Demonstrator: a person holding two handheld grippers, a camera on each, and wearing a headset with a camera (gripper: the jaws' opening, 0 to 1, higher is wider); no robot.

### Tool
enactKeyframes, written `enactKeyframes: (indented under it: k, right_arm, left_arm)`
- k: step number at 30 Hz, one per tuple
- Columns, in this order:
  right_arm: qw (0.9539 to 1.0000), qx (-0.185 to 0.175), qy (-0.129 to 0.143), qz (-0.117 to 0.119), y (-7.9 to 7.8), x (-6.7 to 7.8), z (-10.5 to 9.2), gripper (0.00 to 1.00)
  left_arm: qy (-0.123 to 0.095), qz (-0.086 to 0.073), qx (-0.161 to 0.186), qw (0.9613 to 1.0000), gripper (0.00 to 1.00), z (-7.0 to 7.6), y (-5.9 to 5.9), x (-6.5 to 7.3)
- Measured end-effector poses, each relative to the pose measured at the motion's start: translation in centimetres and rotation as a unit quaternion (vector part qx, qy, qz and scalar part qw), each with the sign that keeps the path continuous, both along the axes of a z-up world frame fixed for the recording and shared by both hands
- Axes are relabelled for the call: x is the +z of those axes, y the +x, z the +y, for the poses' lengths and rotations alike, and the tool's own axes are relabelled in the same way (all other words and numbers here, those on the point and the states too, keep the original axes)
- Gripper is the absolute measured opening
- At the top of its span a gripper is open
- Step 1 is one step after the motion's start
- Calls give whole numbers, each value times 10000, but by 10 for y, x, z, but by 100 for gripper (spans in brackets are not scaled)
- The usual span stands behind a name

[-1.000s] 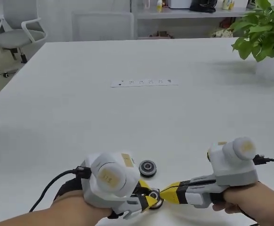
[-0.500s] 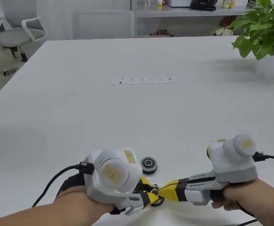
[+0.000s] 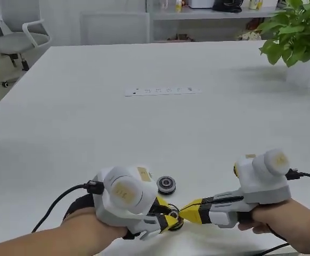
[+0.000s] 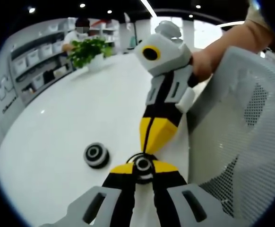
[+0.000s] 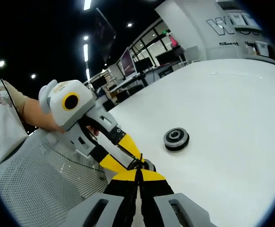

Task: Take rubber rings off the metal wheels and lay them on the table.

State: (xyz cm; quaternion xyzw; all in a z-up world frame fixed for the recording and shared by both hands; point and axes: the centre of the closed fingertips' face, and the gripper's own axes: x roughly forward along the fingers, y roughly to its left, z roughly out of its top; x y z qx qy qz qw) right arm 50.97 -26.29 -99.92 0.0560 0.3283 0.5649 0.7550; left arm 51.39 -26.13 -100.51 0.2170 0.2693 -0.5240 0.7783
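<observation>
Black rubber ring (image 4: 143,155) still girds the small silver metal wheel (image 4: 143,166) clamped by the left gripper (image 3: 168,222), at the white table (image 3: 144,128) near edge. Right gripper (image 3: 183,213), jaws pressed together pinching the ring, has barely moved in the last second, so removal appears not yet done.

A broad white counter (image 3: 144,128) runs down the room, with a white strip of flush power sockets (image 3: 163,91) set in its middle. Near its far right corner stands a green leafy plant in a white pot (image 3: 296,37). Beyond the far left corner sits a white swivel office chair (image 3: 17,32). A pale shelf (image 3: 208,14) carrying small items crosses the back wall. A grey mesh chair back (image 4: 241,123) stands at the near edge. Long strip lights (image 5: 86,49) glow on a dark ceiling, and grey lettering (image 5: 229,24) marks a white wall.
</observation>
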Motion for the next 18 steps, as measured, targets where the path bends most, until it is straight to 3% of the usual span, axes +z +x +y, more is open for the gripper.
enactKeyframes:
  k: [6,14,18]
  right_arm:
    - [10000,-53,29,0,2,3,-2,0]
    - [9999,-65,78,14,3,6,-2,0]
    - [9998,-137,154,23,6,12,-4,0]
  left_arm:
    - [45,-8,-79,10000,14,0,-1,1]
    - [-54,14,-157,9999,18,-1,-4,10]
    - [-129,10,-247,9996,29,-1,-8,18]
